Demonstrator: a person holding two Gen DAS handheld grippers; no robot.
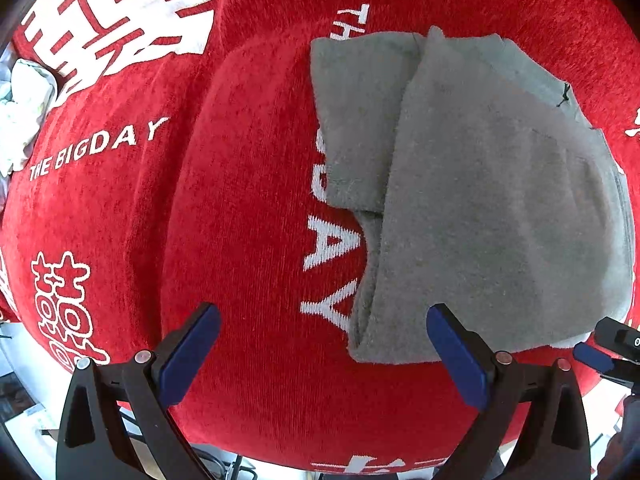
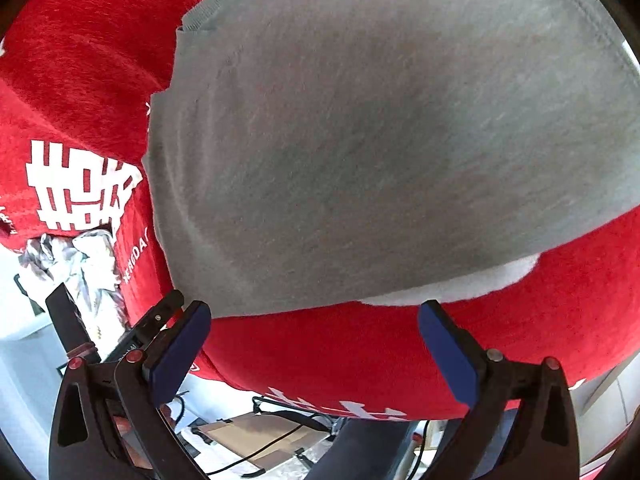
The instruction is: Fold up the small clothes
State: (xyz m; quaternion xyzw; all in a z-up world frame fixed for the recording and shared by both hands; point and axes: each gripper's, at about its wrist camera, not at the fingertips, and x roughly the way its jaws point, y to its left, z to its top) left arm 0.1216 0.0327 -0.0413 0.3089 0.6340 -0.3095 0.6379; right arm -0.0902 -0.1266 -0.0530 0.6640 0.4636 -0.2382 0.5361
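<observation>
Grey garment folded on the red cloth — both grippers empty

The grey garment lay folded on the red printed cloth; left gripper and right gripper hovered at its near edge — fingers spread apart.

The garment is plain grey, with a white inner patch at its near edge. The cloth under it is red, printed with white lettering and characters. Both tongs, left and right, have blue pads on black frames.
</observation>
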